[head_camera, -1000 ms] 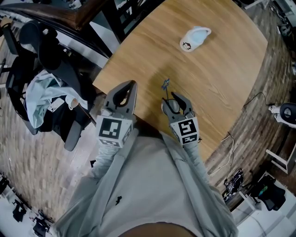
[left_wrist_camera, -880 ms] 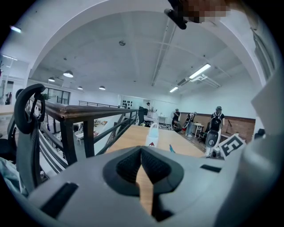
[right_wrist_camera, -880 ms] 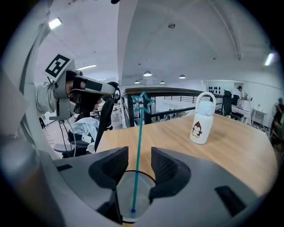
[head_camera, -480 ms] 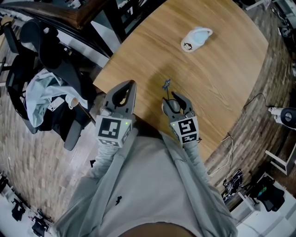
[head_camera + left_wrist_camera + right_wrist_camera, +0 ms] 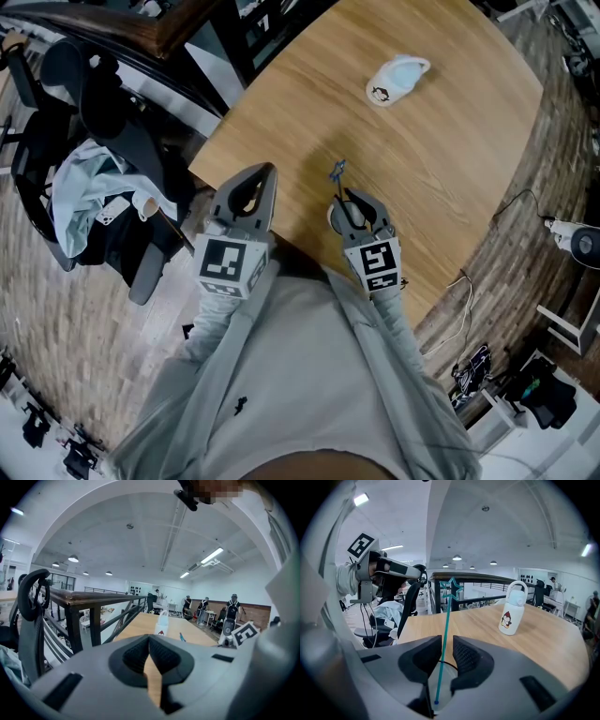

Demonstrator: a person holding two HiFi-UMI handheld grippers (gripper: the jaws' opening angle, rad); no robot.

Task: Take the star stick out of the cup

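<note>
– While the right gripper hangs over the near edge of the table, what stands between its jaws?
– The star stick; it stands in the clear cup at the table's near edge, its teal star rising above the jaws; they are closing round the shaft, and a sliver of gap shows beside it, so the pads are not pinching it.
– And the left gripper?
– At the table's near-left edge, tips just over the wood; its jaws meet at the tips with nothing between them.
– What else is on the table?
– One white bottle with a penguin print, upright, toward the far side, well apart from the cup; the top is pale wood grain, round at the rim.
– And the room round the table?
– Brick-patterned floor; a dark office chair with a pale cloth on it to the table's left; a dark railing beyond that side; cables on the floor to the table's right; a white ceiling with strip lights; people standing far beyond the table.
</note>
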